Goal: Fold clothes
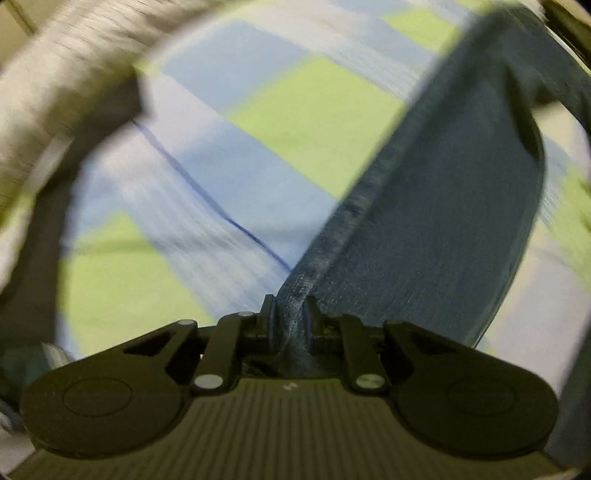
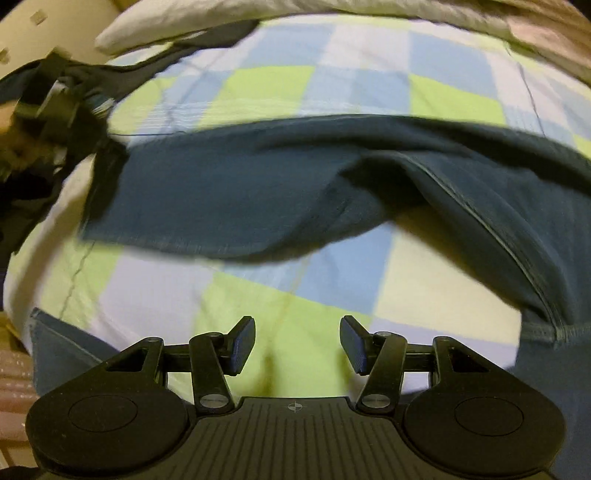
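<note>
Carrying one end of the dark blue garment [image 1: 436, 221] across the checked bedsheet [image 1: 295, 122], the left gripper [image 1: 290, 317] has its jaws pinched tight on a bunched fabric edge; I judge a fold is midway. The garment [image 2: 229, 192] drapes over the middle of the bed, partly lifted. The right gripper [image 2: 297, 345] hangs spread and empty near the bed's front edge. Next it likely needs a free corner to grasp. Count: one garment, two grippers, one pillow [image 2: 221, 18] at the far edge
</note>
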Available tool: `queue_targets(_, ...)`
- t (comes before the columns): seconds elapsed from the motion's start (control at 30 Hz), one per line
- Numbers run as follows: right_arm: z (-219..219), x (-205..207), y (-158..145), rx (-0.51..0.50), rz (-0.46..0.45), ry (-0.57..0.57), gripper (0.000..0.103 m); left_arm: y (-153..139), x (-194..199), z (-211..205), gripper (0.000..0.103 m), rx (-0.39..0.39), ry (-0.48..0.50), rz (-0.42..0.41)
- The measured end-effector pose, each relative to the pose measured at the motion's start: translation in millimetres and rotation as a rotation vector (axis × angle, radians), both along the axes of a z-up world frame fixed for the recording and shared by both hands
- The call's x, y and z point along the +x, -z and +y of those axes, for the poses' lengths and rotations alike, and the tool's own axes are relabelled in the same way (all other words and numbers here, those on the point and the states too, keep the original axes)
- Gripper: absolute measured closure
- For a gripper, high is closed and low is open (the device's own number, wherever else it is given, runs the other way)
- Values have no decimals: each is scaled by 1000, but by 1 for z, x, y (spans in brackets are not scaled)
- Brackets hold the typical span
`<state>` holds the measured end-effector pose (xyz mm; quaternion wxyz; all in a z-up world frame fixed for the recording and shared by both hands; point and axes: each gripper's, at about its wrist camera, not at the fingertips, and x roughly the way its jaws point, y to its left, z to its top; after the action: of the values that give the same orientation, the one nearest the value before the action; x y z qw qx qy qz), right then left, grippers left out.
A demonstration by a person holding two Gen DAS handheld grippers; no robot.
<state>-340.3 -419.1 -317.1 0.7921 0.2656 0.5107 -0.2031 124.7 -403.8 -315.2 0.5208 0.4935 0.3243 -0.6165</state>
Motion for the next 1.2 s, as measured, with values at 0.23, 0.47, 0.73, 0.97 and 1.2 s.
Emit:
queue_targets(0.23,0,-17,4,-13,57,70,49,-7,16,-19,80,-76,-119,-221)
queue_targets(0.47,-18,-73,-7,-38,115,317,48,-22,-81,17,68,-169,29,-81)
queue_targets(0.73,-84,-198,-15,-103,119,447,48,-15,-260,13,56,-125,264,260)
queue_targets(0.97,-149,-310,-21,-169,100,513,49,-1,-387,-21,55,-73,311,351)
queue_targets(1.2,-228,-361,17,-71,82,380,49,-10,-475,-50,55,-94,367,276)
